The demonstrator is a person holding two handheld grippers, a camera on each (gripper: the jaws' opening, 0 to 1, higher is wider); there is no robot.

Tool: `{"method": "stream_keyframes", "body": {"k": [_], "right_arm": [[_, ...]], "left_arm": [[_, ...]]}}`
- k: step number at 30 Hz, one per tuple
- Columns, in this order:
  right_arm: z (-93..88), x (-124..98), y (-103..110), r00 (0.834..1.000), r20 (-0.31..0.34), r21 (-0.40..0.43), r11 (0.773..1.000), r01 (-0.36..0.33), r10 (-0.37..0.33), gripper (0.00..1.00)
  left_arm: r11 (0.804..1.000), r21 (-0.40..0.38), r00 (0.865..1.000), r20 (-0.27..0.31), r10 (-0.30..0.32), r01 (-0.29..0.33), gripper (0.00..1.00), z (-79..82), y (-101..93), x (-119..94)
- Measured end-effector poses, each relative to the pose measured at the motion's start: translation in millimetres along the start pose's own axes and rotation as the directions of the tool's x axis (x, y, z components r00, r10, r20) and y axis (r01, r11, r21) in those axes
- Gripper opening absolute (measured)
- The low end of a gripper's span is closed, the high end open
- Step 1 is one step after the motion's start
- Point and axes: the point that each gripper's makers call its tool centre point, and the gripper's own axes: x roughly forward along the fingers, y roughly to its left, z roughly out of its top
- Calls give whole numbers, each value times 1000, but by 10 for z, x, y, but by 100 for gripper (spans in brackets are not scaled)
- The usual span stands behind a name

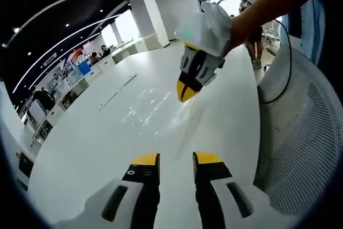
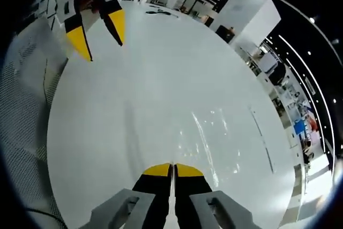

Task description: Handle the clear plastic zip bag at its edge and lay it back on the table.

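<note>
Bag: the clear plastic zip bag [image 1: 155,108] is lying flat on the white surface [image 1: 96,148], showing mostly as glints and faint creases; in the right gripper view the bag [image 2: 214,143] is spreading ahead and to the right of the jaw tips.
Bag's long axis: in the left gripper view it is running from the near left toward the far right, one end reaching the right gripper; in the right gripper view a straight crease is running from the jaw tips away into the picture. Which end carries the zip I cannot tell.
Right gripper: the right gripper [image 2: 172,170] is sitting low at the bag's edge with its yellow-tipped jaws pressed together, seemingly pinching that edge; in the left gripper view the same gripper [image 1: 186,90] is pointing down at the bag's far end, held by a hand in a white glove [image 1: 214,25].
Left gripper: the left gripper [image 1: 176,159] is hovering over bare surface just short of the bag, its jaws standing apart with nothing between them; in the right gripper view it [image 2: 100,30] is hanging at the top left, jaws spread.
Surroundings: a white mesh chair [image 1: 305,143] is standing beside the surface.
</note>
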Motion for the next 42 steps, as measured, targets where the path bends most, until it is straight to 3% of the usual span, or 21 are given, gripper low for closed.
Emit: {"method": "stream_keyframes", "body": {"k": [6,18,42], "right_arm": [[-12,12,72,999,18,74,997,-30,28,8],[-9,-47,109,997,54,114,992,-55,49,20],[31,-289,18,986,167,294,955,-36,-15,42]], "left_arm": [[1000,-13,1000,2,1,-1,22,3,6,-8],[1000,-15,1000,-4,7,-7,23,-18,20,-7],[998,-42,999,-6,40,-40,39,-37,88,16]]}}
